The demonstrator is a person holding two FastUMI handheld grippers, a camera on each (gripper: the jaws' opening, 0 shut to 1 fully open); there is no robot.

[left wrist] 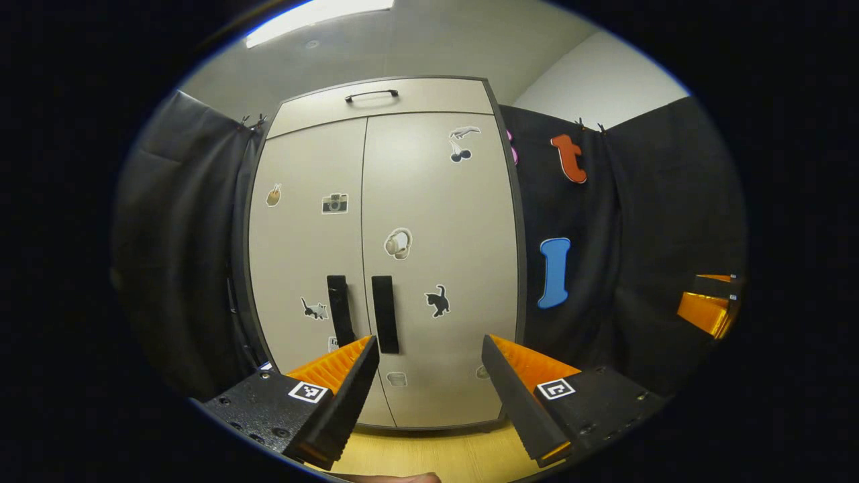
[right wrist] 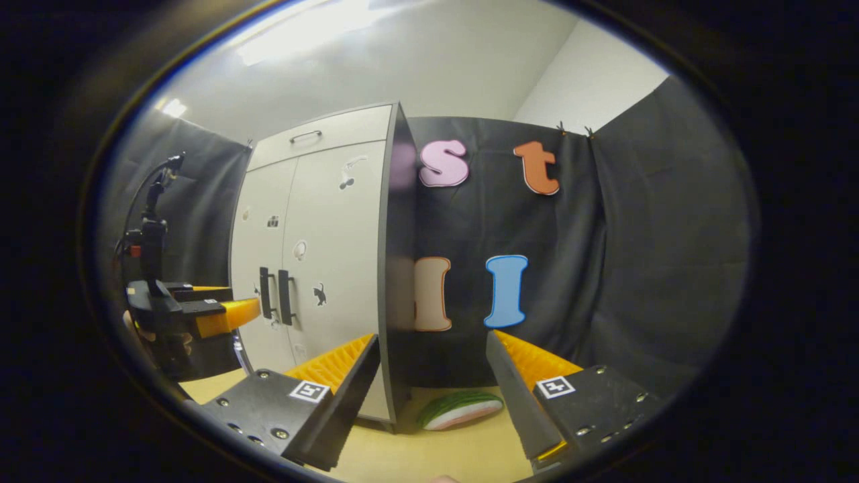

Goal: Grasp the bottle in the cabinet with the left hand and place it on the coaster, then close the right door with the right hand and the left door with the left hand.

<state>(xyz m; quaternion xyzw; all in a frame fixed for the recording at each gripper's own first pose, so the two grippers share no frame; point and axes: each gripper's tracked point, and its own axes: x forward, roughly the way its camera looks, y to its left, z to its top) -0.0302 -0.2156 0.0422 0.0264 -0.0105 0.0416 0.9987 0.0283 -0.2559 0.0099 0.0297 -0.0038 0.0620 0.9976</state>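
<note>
The bottle is not to be seen: the cabinet [left wrist: 382, 255] stands shut, both doors flush, so by the task sentence the bottle is presumably inside, behind them. How it will handle is a judgement only: a bottle is likely stiff and smooth-walled, possibly slippery, its weight depending on how full it is, and best taken around the middle of its body with the fingers level.

In the left gripper view, going left to right, the left door [left wrist: 312, 268] carries a dark vertical handle [left wrist: 339, 310] at about 7 o'clock from the view's centre, and the right door [left wrist: 439, 261] has its own handle [left wrist: 384, 314] just beside it. The left gripper [left wrist: 429, 389] sits at 6 o'clock, its fingers spread wide with nothing between them and touching nothing, facing the seam between the doors. At 3 o'clock the right gripper [left wrist: 708, 305] shows at the edge, its state unreadable there.

In the right gripper view, the left gripper [right wrist: 201, 315] appears at 9 o'clock, near the door handles [right wrist: 275, 294]. The right gripper [right wrist: 433, 396] at 6 o'clock is likewise released, empty, aimed at the cabinet's dark side panel. Between its fingers, on the wooden table [right wrist: 463, 449], lies a green-rimmed flat piece [right wrist: 460, 409], likely the coaster.
</note>
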